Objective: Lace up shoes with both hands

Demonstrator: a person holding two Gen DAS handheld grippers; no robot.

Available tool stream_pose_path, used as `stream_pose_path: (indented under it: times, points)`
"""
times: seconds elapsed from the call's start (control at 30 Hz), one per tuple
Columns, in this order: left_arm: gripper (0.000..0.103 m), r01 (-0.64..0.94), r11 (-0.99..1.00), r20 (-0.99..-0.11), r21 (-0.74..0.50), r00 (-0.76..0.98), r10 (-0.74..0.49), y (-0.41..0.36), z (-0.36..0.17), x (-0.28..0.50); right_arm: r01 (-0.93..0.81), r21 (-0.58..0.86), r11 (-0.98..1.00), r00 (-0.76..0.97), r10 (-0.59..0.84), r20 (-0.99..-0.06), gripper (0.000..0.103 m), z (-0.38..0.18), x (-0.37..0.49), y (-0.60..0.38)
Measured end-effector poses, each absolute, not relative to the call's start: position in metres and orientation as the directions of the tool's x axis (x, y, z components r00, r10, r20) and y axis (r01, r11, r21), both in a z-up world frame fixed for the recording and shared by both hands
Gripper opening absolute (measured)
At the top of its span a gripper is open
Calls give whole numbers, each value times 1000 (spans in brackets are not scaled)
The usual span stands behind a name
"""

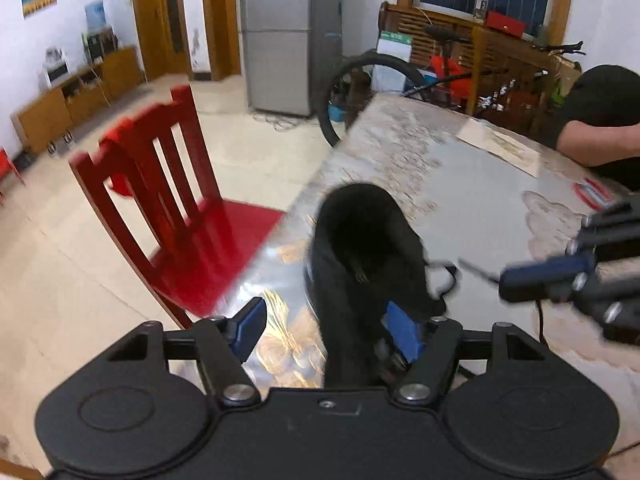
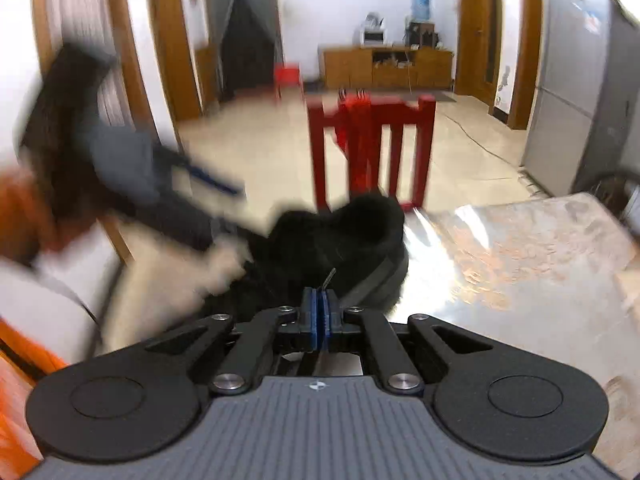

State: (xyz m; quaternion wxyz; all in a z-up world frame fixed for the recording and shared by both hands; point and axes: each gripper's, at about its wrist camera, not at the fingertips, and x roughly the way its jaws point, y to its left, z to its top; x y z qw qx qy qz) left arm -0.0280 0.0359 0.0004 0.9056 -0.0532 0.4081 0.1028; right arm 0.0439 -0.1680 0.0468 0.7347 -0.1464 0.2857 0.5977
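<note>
A black fuzzy-lined shoe (image 1: 360, 248) stands on the glossy patterned table (image 1: 440, 152), near its left edge. My left gripper (image 1: 325, 311) is open and straddles the shoe's near end; its right blue pad sits against the shoe's side and its left pad stands clear. To the right, my right gripper (image 1: 506, 280) is shut on the black shoelace (image 1: 476, 270), which runs back to the shoe in a loose loop. In the right wrist view the right gripper (image 2: 319, 295) has its pads together with the shoelace tip (image 2: 330, 277) poking out, the shoe (image 2: 340, 236) just beyond. The left gripper (image 2: 180, 184) is blurred there.
A red wooden chair (image 1: 180, 208) stands against the table's left edge. A seated person's arm (image 1: 600, 140) rests at the far right, with a paper sheet (image 1: 496, 144) and a red-blue packet (image 1: 592, 192) nearby. A bicycle (image 1: 360, 80) and fridge (image 1: 280, 32) stand behind.
</note>
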Motion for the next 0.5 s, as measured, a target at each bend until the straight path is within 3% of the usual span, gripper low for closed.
stream_pose_path:
  times: [0.13, 0.3, 0.5]
  points:
    - [65, -293, 956, -798, -23, 582, 160, 39, -12, -55, -952, 174, 251, 112, 816, -567, 5, 41, 13, -172]
    - [65, -315, 934, -846, -168, 533, 28, 43, -36, -65, -877, 277, 392, 123, 742, -659, 5, -16, 1, -177]
    - [76, -297, 954, -845, -33, 518, 132, 33, -40, -65, -830, 417, 371, 33, 778, -627, 5, -34, -34, -167]
